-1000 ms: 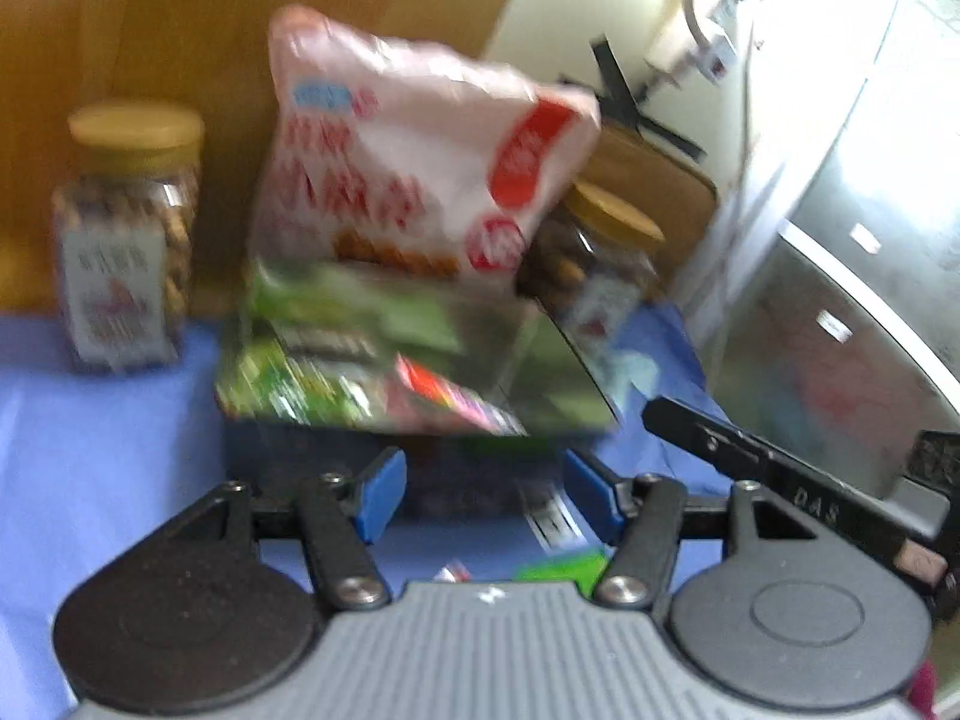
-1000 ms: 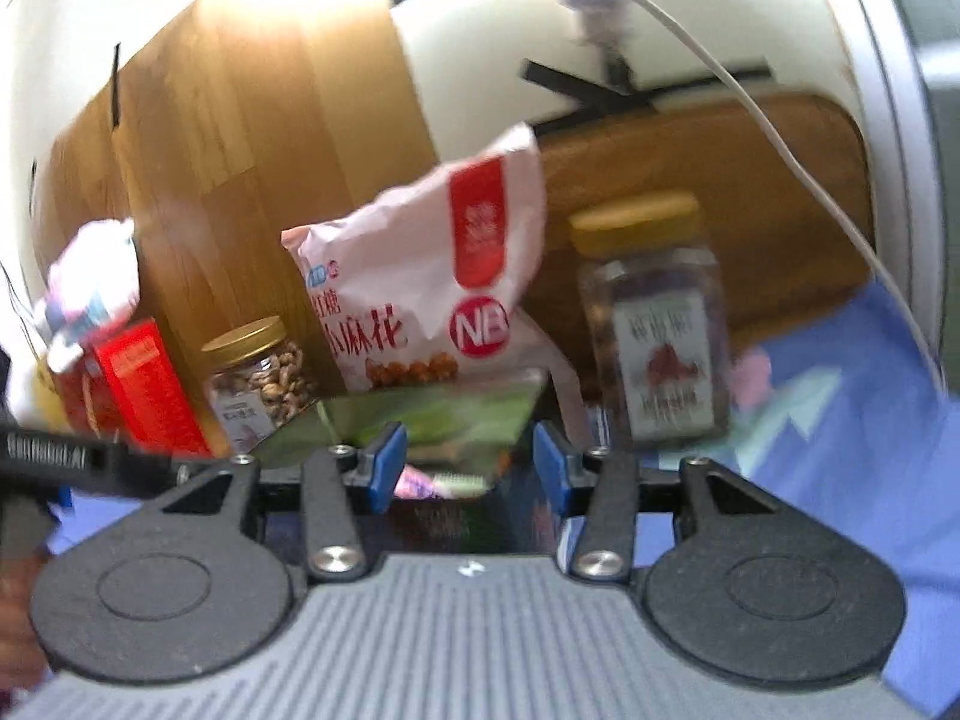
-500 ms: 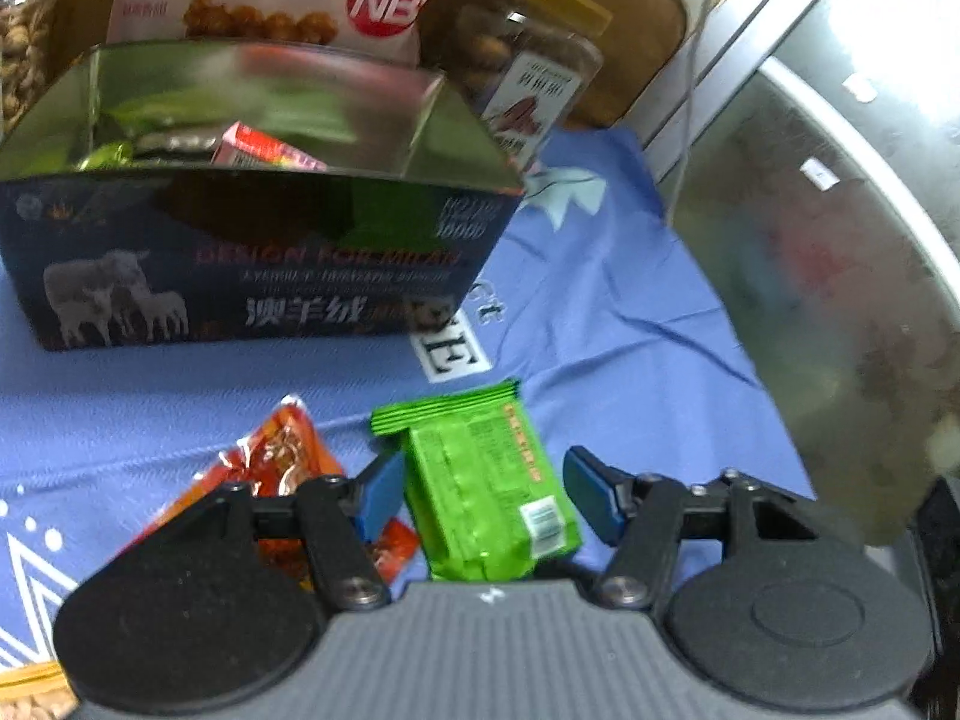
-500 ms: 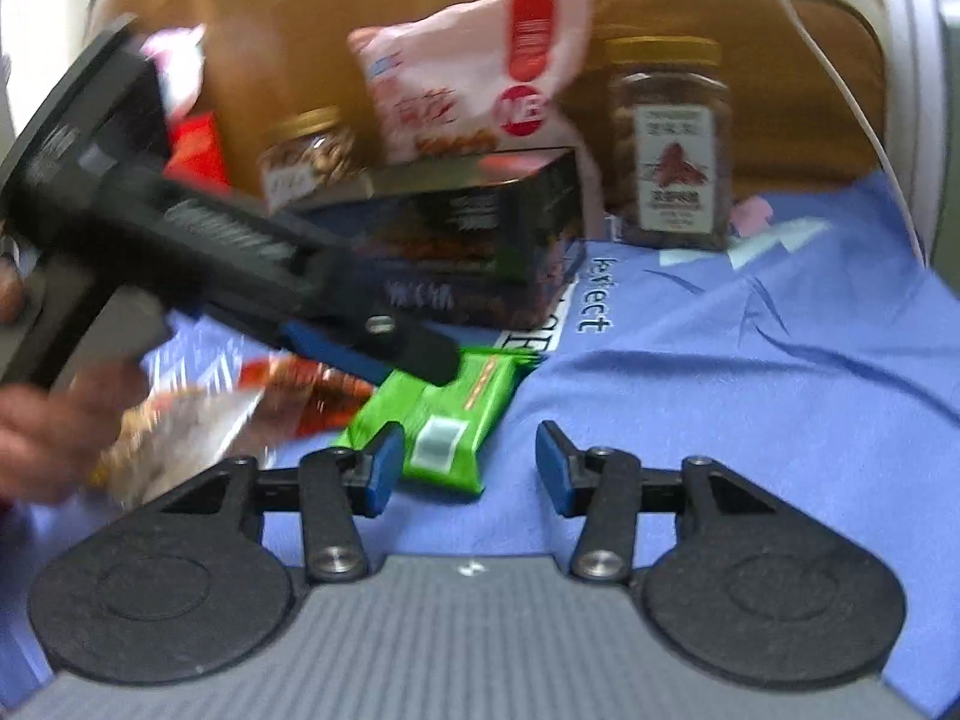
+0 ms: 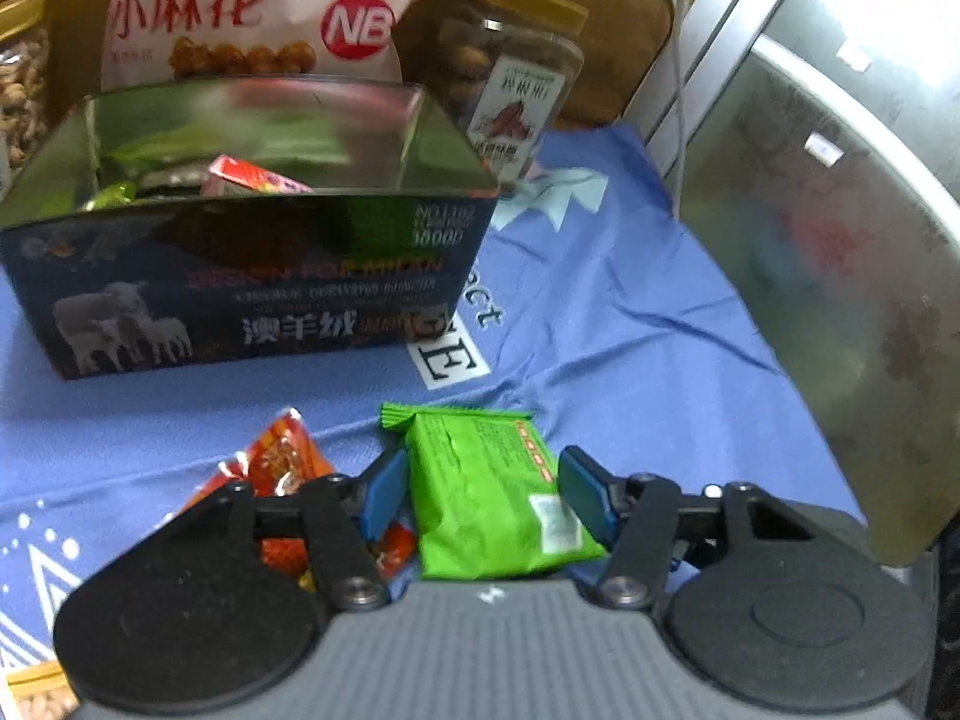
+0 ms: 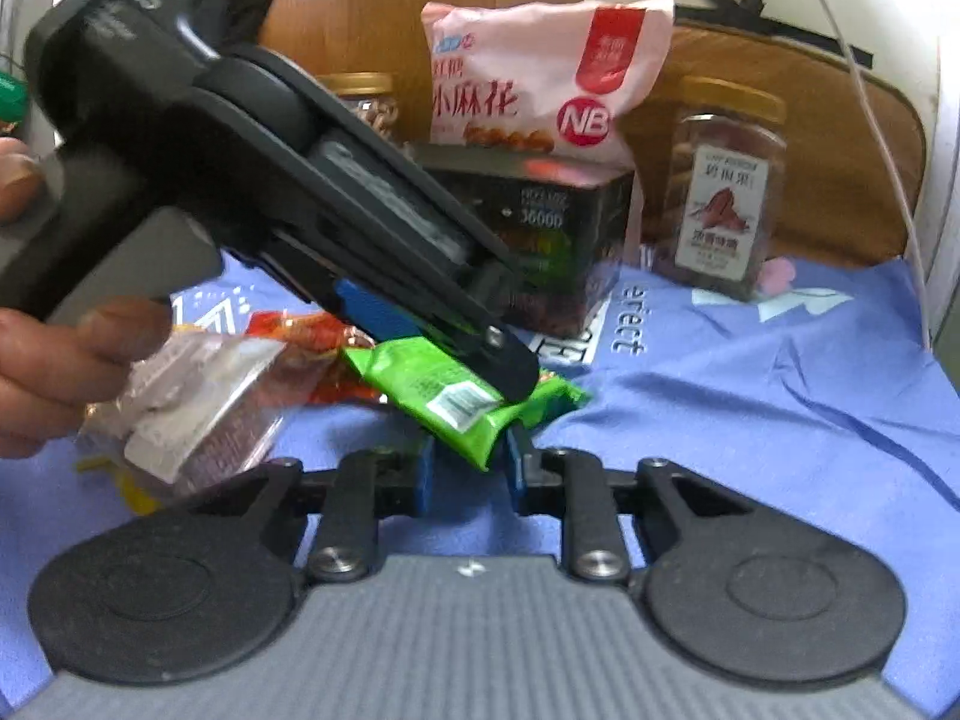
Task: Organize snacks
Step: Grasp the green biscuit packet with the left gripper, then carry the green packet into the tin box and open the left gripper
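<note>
Surface: I see a blue cloth (image 5: pixel 600 324) with white print, wooden boards behind it.
Right gripper (image 6: pixel 468 468): my jaws have just been closing and stand narrow. The near corner of the green snack packet (image 6: pixel 444 390) sits between the pads; I cannot tell whether they pinch it.
Left gripper (image 5: pixel 480 492): my jaws have been narrowing slightly and straddle the same green snack packet (image 5: pixel 486 492). The pads sit at its edges; a firm grip is not confirmed.
Packet position: on the cloth, just in front of the dark box (image 5: pixel 252 276).
Beside it: red packet (image 5: pixel 282 462) and a clear-wrapped snack (image 6: pixel 198 408).
Box contents: several small snacks.
Behind box: pink bag (image 6: pixel 534 78), flanked by jars.
</note>
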`<state>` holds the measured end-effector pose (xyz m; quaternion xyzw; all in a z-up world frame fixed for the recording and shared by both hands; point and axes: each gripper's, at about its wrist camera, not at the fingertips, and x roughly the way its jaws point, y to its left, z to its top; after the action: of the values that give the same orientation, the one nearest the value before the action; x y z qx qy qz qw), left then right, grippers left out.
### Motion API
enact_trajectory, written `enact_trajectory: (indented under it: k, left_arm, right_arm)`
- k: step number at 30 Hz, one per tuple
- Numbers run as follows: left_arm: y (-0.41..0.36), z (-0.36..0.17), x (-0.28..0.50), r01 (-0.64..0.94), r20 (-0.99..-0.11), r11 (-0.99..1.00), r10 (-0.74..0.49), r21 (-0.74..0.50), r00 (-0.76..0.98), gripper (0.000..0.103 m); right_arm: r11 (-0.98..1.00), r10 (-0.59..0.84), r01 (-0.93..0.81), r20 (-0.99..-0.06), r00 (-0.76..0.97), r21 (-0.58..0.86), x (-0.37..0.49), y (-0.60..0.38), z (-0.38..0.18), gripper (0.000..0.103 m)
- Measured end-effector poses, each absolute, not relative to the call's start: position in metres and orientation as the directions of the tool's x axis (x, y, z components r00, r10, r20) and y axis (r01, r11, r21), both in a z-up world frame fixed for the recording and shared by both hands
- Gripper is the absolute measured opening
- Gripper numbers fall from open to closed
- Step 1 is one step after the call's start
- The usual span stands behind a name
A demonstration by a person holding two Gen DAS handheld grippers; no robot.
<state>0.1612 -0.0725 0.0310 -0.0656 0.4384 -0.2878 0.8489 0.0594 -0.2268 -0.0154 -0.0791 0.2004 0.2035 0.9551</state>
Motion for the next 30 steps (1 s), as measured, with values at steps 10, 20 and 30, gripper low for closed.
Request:
enact_trajectory:
  k: [10, 20, 30]
  left_arm:
    - [-0.046, 0.100, 0.145, 0.465, -0.545, 0.835, -0.546, -0.294, 0.636, 0.056]
    - [-0.028, 0.110, 0.197, 0.360, -0.522, 0.899, -0.437, -0.248, 0.732, 0.057]
    - [-0.017, 0.079, 0.218, 0.273, -0.580, 0.923, -0.382, -0.270, 0.720, 0.059]
  right_arm:
    - [0.910, 0.371, -0.399, -0.208, 0.905, -0.115, 0.066, -0.208, 0.037, 0.021]
    - [0.899, 0.385, -0.413, -0.186, 0.904, -0.146, 0.135, -0.174, 0.047, 0.022]
    - [0.915, 0.356, -0.382, -0.181, 0.917, -0.131, 0.132, -0.180, 0.038, 0.039]
